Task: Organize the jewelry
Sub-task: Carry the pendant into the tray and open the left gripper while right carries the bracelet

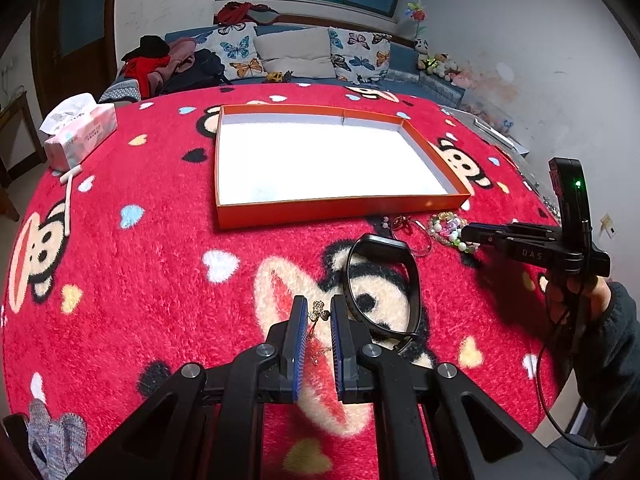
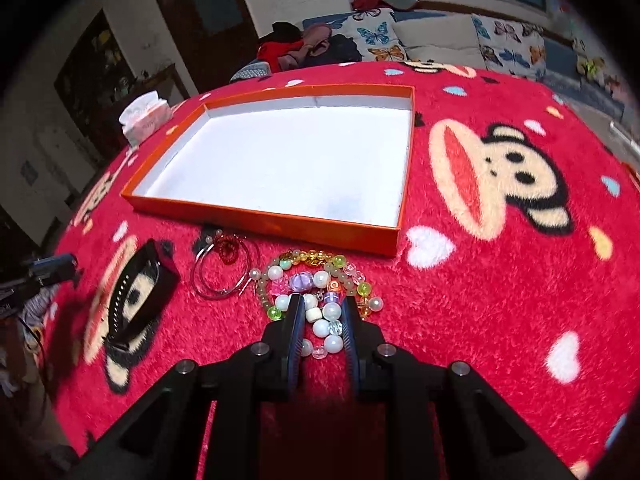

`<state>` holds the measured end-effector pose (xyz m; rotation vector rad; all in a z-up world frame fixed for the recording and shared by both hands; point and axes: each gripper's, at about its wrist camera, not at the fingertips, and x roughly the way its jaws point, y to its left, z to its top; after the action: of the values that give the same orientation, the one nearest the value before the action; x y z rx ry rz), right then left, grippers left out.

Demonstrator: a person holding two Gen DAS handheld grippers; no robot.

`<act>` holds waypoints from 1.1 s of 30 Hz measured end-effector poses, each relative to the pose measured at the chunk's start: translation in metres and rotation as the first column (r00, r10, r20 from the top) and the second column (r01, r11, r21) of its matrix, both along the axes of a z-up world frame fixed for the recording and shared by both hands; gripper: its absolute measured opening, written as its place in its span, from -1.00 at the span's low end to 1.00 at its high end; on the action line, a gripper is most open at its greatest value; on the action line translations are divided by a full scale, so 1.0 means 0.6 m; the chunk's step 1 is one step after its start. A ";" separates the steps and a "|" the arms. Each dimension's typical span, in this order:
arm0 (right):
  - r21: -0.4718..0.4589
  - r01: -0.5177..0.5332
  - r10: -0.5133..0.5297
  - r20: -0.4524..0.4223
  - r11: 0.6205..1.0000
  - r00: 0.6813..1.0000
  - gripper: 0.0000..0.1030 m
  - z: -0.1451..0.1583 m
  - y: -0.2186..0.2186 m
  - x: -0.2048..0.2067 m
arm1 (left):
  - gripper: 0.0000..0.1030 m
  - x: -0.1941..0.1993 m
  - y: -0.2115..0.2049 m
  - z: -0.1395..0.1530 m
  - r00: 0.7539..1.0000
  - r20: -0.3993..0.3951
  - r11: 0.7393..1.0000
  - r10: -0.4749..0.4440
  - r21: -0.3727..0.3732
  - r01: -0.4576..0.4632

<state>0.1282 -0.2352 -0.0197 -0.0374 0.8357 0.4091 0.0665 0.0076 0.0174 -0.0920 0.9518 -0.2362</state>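
An orange box with a white floor lies open on the red cartoon cloth. My left gripper is open, its fingers on either side of a small gold pendant on a thin chain. A black wristband lies just right of it. My right gripper is open, its fingers around part of a pile of coloured bead bracelets. A silver bangle with a red charm lies between the wristband and the beads.
A pink tissue pack sits at the table's far left, with a white stick near it. A sofa with butterfly cushions stands behind the table. Grey cloth lies at the near left edge.
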 end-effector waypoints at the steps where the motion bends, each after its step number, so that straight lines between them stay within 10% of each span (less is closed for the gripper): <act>1: 0.005 0.002 -0.002 0.000 1.000 1.000 -0.61 0.000 0.000 0.000 | -0.77 0.000 -0.001 0.000 1.000 0.000 1.000 -0.001 0.001 0.001; 15: 0.086 -0.001 -0.005 0.080 0.996 0.997 -0.77 0.068 -0.004 -0.028 | -0.77 0.001 0.011 0.056 0.997 0.071 1.000 0.006 -0.009 -0.006; 33: 0.095 -0.059 0.029 0.284 0.994 0.958 -0.77 0.225 0.015 -0.010 | -0.77 0.108 0.027 0.275 0.961 0.276 1.000 -0.010 -0.015 0.015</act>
<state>0.1221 -0.2259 0.1152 -0.0181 0.5317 0.4759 0.1316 0.0235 0.1826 -0.0663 0.6728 -0.2615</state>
